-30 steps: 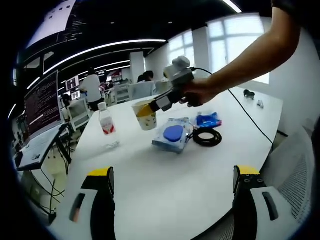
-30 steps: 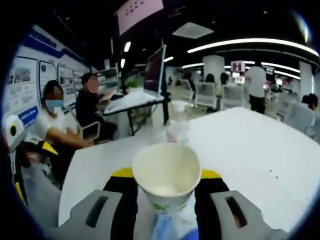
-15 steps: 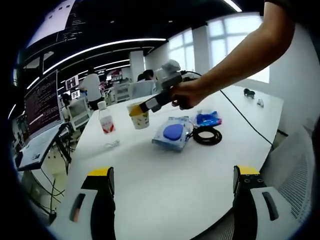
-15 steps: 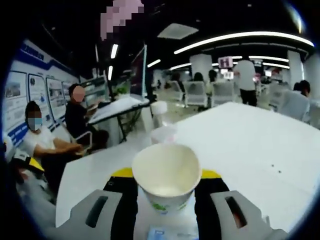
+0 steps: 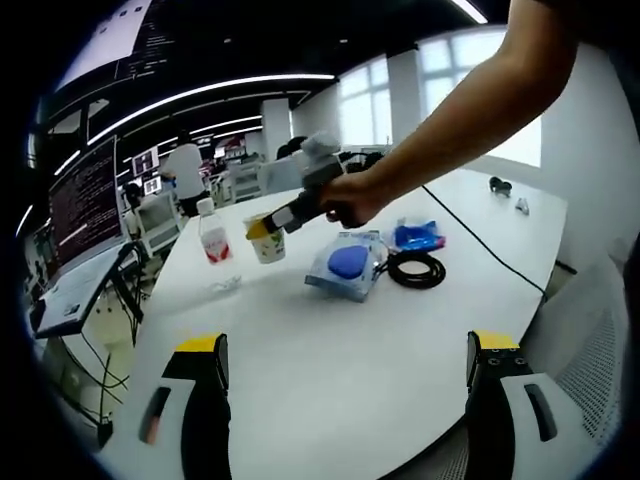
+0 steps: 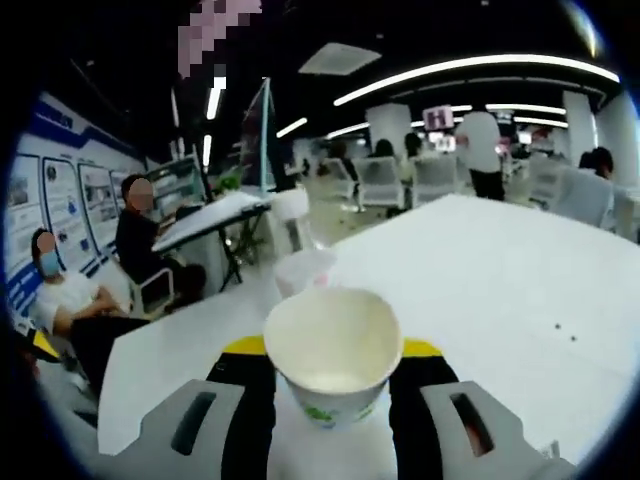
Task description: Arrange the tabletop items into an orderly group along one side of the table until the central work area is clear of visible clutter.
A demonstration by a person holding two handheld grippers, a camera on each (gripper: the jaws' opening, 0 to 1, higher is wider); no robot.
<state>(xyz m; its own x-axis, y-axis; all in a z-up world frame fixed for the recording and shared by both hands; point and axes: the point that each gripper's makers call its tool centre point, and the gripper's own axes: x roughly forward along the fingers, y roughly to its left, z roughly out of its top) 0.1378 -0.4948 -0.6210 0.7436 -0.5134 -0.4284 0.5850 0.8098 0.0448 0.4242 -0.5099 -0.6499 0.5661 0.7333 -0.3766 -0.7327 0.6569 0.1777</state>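
My right gripper (image 6: 333,362) is shut on a white paper cup (image 6: 333,352), squeezed into an oval between its yellow-tipped jaws. In the left gripper view that same gripper (image 5: 268,226) holds the cup (image 5: 266,243) low over the white table (image 5: 330,350), close beside a small plastic bottle (image 5: 212,237) with a red label. The bottle's top (image 6: 297,262) shows blurred just behind the cup. My left gripper (image 5: 345,352) is open over the near table edge, nothing between its jaws. A blue-and-white packet (image 5: 345,270), a blue pouch (image 5: 415,238) and a coiled black cable (image 5: 415,270) lie mid-table.
A small clear wrapper (image 5: 225,284) lies near the bottle. A desk with a large monitor (image 5: 85,200) stands left of the table. Small dark items (image 5: 498,186) sit at the far right end. Seated people (image 6: 140,225) and chairs surround the table. A person's arm (image 5: 470,110) reaches across.
The right gripper has carried the cup leftward and down, from above the blue packet to just beside the bottle. The left gripper has stayed put.
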